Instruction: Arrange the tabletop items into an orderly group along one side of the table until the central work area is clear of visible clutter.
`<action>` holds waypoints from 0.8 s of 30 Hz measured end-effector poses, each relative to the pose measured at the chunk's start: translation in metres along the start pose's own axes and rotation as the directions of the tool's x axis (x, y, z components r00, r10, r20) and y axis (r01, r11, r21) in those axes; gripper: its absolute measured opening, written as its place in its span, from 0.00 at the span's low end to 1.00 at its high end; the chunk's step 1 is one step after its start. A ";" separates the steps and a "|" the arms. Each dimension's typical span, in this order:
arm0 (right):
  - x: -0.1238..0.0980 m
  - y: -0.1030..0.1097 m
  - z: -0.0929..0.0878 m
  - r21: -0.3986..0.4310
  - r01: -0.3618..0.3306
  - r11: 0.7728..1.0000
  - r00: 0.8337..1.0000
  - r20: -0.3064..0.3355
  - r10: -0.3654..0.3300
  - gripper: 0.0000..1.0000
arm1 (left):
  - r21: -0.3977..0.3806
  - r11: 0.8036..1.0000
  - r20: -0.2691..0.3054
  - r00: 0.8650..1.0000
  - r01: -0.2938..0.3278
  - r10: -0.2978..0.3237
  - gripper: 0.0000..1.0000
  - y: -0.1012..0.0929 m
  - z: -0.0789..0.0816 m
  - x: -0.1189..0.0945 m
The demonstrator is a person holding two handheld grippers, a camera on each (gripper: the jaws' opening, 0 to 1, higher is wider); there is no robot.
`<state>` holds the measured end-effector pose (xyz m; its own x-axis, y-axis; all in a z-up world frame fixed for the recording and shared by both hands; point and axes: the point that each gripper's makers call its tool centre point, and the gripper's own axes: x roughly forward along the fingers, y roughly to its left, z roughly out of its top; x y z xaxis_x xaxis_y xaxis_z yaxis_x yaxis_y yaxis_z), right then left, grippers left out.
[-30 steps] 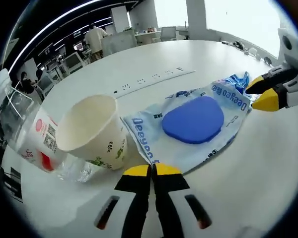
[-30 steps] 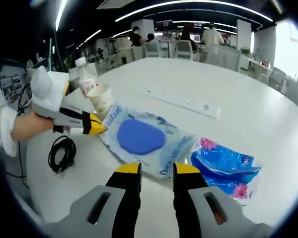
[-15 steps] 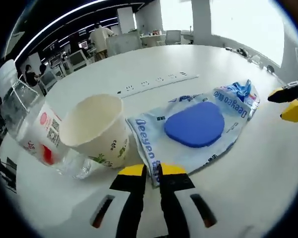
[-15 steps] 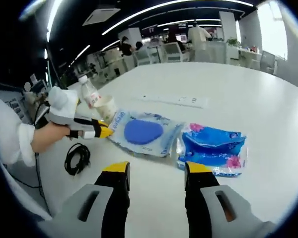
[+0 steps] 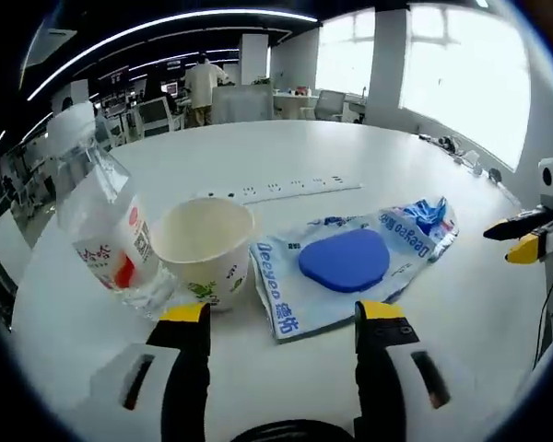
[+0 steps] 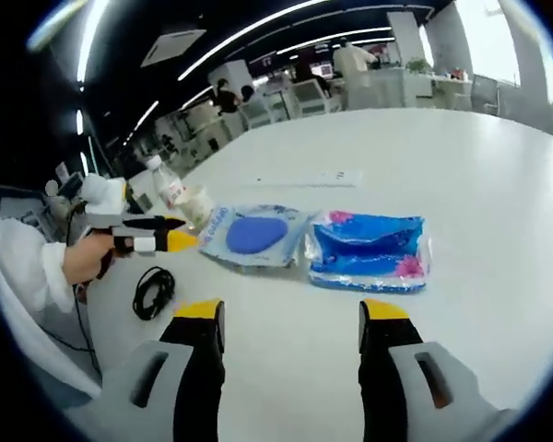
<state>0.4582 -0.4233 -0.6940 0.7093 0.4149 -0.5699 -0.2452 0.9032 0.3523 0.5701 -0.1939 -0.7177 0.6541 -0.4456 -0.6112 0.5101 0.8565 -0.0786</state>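
both grippers (image 5: 281, 318) (image 6: 290, 318) open, empty; light, easily crushed paper cup (image 5: 205, 241) probably best pinched at rim.

power strip (image 5: 281, 187) lying far ahead of the fingers | black cable (image 6: 153, 292) coiling left of them | office desks, people standing beyond

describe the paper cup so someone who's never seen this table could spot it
On the big white table, look at the row of items near the long white power strip. The paper cup stands upright between a clear plastic bottle and a flat packet with a blue pad. It alone is open-topped, cream, with small green leaf prints.
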 end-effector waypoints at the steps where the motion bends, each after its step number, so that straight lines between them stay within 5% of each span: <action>1: -0.001 0.001 0.000 -0.004 0.000 1.000 1.000 0.001 0.000 0.60 | 0.000 1.000 0.007 1.000 -0.007 0.007 0.68 0.001 0.001 -0.004; 14: -0.024 0.007 0.001 0.003 -0.001 1.000 0.999 0.041 0.001 0.66 | -0.009 0.999 0.048 0.998 -0.049 0.049 0.85 0.014 0.002 -0.048; 24: -0.056 -0.002 -0.018 0.009 0.046 0.999 0.998 0.044 -0.046 0.69 | -0.022 0.995 0.052 0.994 -0.095 0.096 0.94 0.022 -0.011 -0.084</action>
<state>0.4071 -0.4468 -0.6761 0.7483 0.3675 -0.5523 -0.2067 0.9203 0.3322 0.5207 -0.1350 -0.6769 0.7278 -0.3745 -0.5745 0.4337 0.9003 -0.0375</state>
